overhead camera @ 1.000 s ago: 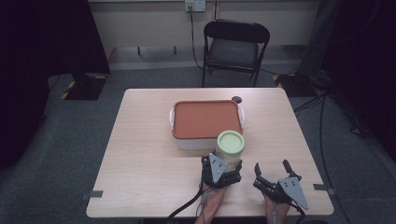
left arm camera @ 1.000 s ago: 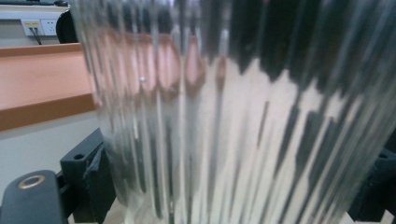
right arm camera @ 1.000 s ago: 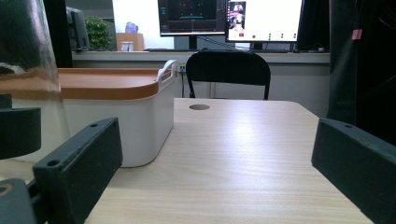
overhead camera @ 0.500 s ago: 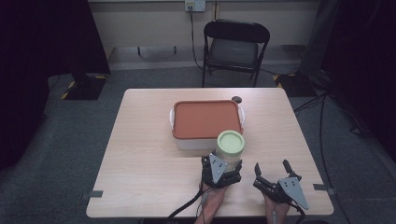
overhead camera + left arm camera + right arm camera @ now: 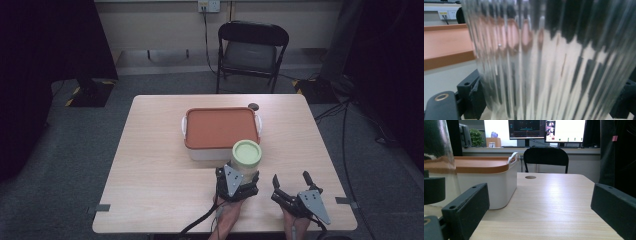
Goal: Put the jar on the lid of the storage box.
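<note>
A clear ribbed jar (image 5: 246, 159) with a pale green lid stands upright near the table's front edge, just in front of a white box with an orange lid (image 5: 221, 128). My left gripper (image 5: 239, 176) is shut on the jar's lower body. In the left gripper view the ribbed glass (image 5: 549, 57) spans the gap between both black jaws, with the box (image 5: 446, 50) behind it at left. My right gripper (image 5: 290, 178) rests to the right of the jar, open and holding nothing. Its view (image 5: 539, 205) looks across bare tabletop, with the jar (image 5: 439, 157) and the box (image 5: 486, 180) at left.
The light wood table (image 5: 160, 165) has a small dark round spot (image 5: 253, 106) behind the box. A black folding chair (image 5: 252, 50) stands beyond the far edge. Cables run over the floor at right. Monitors (image 5: 546, 128) stand behind the chair.
</note>
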